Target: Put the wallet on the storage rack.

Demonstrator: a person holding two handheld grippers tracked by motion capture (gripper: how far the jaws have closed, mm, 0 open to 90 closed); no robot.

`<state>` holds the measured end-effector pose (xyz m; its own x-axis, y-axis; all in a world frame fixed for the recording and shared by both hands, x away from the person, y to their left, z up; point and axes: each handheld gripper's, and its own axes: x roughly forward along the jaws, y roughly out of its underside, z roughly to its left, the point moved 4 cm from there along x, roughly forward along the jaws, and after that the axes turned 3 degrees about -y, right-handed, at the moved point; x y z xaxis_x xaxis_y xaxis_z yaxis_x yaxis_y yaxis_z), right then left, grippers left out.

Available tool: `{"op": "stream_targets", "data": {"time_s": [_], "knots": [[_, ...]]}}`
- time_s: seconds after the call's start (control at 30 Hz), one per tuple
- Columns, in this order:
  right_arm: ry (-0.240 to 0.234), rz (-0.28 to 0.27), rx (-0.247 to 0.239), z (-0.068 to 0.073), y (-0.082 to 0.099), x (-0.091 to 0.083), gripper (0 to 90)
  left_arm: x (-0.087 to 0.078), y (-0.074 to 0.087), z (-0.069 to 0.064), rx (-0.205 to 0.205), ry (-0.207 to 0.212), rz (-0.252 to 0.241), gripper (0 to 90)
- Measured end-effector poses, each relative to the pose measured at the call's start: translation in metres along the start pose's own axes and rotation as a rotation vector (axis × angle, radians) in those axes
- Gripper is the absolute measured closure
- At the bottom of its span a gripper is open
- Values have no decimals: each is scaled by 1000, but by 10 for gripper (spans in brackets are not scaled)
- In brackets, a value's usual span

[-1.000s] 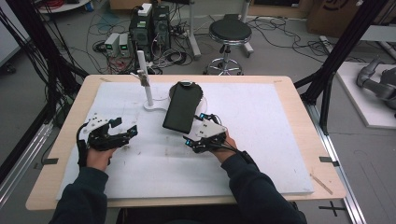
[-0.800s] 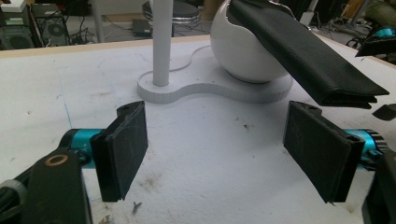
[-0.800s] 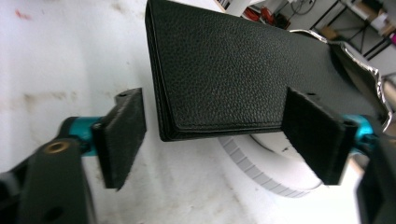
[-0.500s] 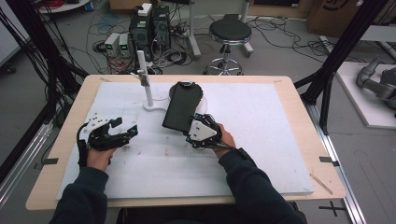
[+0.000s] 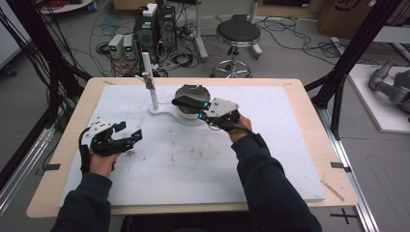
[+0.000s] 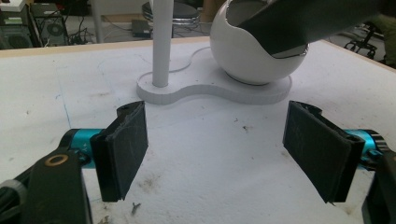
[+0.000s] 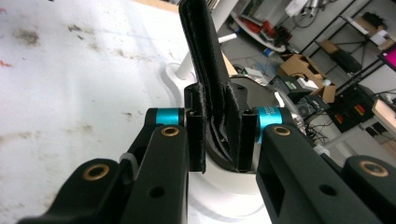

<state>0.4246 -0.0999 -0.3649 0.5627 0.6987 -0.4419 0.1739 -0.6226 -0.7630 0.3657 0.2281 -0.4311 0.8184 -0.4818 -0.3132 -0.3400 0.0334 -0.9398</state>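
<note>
Nearest, the person's forearms in dark sleeves come in over the near edge of the counter, which carries a white mat marked with faint smudges.

At the left, the left gripper rests low over the mat with its jaws apart and nothing between them. In the left gripper view bare mat lies between the two black pads.

Farther in and right of centre, the right gripper is raised above the mat, and its jaws have just been closing. They are now clamped on the near end of a flat black pad. In the right gripper view that pad stands edge-on between the jaws, pressed from both sides, and rises away from them.

The pad's far end is tilted over the open mouth of a white bowl. In the left gripper view the pad leans down into the bowl, whose rounded body sits on a flat white base.

Just left of the bowl, a white post stands upright on the same base, which lies on the far half of the mat.

Beyond the counter's far edge are a black stool and computer boxes among cables on the floor.
</note>
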Motion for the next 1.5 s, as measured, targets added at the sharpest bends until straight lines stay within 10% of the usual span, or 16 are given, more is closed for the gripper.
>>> {"op": "stream_targets", "data": {"time_s": [0.2, 0.43, 1.0, 1.2, 1.5], "knots": [[-49, 72, -162, -28, -12, -5, 813, 0, 0, 1, 1, -2, 3, 221], [-150, 73, -180, -21, -6, -8, 811, 0, 0, 2, -4, -4, 0, 221], [-204, 72, -66, -17, -1, -7, 789, -3, -1, 4, -24, -2, -13, 221], [-198, 102, 111, -18, 2, -4, 511, -2, -1, 4, -29, -4, -14, 221], [-185, 101, 152, -19, 2, -4, 420, -3, -1, 5, -30, -5, -14, 221]]}}
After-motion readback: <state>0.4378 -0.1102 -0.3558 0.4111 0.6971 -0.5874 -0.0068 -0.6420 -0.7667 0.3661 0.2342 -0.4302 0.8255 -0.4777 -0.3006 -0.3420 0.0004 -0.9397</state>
